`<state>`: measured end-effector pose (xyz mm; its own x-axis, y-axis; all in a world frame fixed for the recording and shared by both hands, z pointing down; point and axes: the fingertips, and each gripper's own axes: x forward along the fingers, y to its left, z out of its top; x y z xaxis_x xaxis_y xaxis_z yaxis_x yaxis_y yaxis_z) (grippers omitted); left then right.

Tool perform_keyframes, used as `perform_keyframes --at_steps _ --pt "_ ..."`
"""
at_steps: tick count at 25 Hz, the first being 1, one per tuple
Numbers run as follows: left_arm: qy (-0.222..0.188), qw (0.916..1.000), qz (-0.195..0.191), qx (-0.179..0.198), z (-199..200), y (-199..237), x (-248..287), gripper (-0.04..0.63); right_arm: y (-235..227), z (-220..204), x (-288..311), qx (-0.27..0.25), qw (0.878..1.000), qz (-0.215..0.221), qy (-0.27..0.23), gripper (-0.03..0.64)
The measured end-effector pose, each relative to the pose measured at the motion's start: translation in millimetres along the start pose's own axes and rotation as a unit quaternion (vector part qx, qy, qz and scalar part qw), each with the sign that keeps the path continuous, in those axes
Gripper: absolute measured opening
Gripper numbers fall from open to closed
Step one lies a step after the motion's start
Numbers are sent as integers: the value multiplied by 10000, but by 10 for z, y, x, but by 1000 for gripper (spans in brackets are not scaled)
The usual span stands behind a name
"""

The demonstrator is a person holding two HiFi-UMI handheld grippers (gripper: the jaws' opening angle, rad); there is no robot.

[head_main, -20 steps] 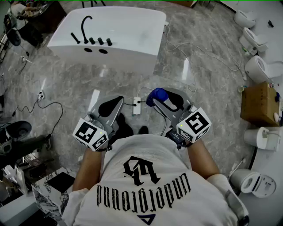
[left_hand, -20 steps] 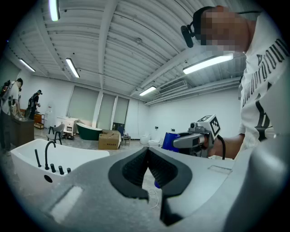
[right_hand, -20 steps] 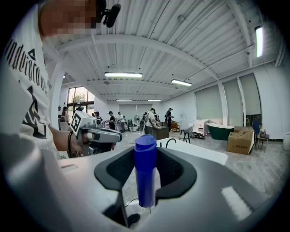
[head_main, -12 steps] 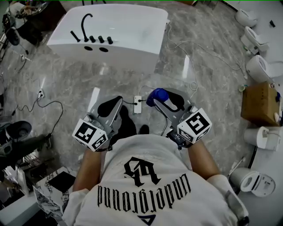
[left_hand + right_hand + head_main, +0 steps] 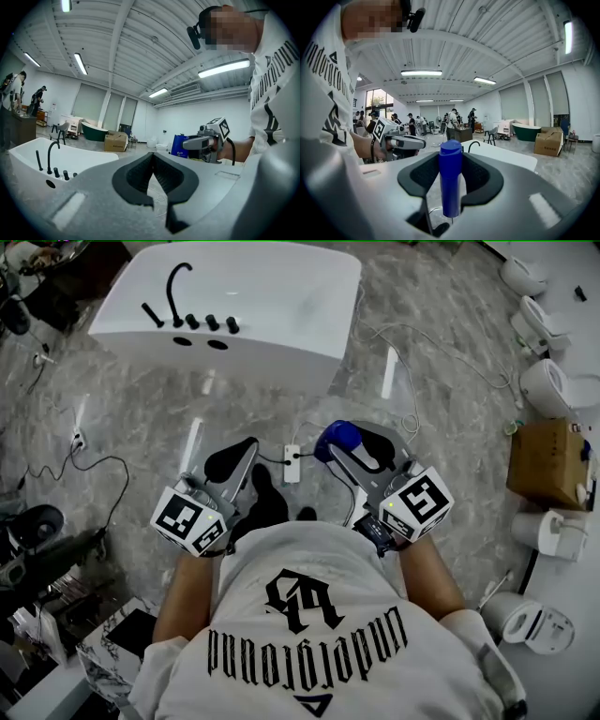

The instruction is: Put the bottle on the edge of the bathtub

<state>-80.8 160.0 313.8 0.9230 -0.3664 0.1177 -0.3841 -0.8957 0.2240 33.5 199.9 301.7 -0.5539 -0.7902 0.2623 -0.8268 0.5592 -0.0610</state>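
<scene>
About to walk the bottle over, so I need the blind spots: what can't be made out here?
bathtub: head view, glare washes out its white top, so rim and basin merge.
bottle: head view shows only its blue top; the right gripper covers the rest.
floor beneath the person: head view, hidden by the torso.

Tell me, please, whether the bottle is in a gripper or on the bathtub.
In a gripper: the right gripper clamps the blue bottle, cap up, while the bathtub stands apart across the floor.

White T-shirt, black lettering; grey left tool and right tool, black-and-white marker cubes.
</scene>
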Motion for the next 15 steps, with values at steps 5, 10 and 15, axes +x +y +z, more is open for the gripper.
perform_keyframes --at_steps 5,10,15 --pt "-69 9999 -46 69 193 679 87 8 -260 211 622 -122 9999 -68 21 147" --pt "-104 9997 -215 70 442 1352 88 8 -447 477 1223 -144 9995 -266 70 147" --pt "-93 9987 -487 123 602 1779 79 8 -511 707 1612 -214 9989 -409 102 147"
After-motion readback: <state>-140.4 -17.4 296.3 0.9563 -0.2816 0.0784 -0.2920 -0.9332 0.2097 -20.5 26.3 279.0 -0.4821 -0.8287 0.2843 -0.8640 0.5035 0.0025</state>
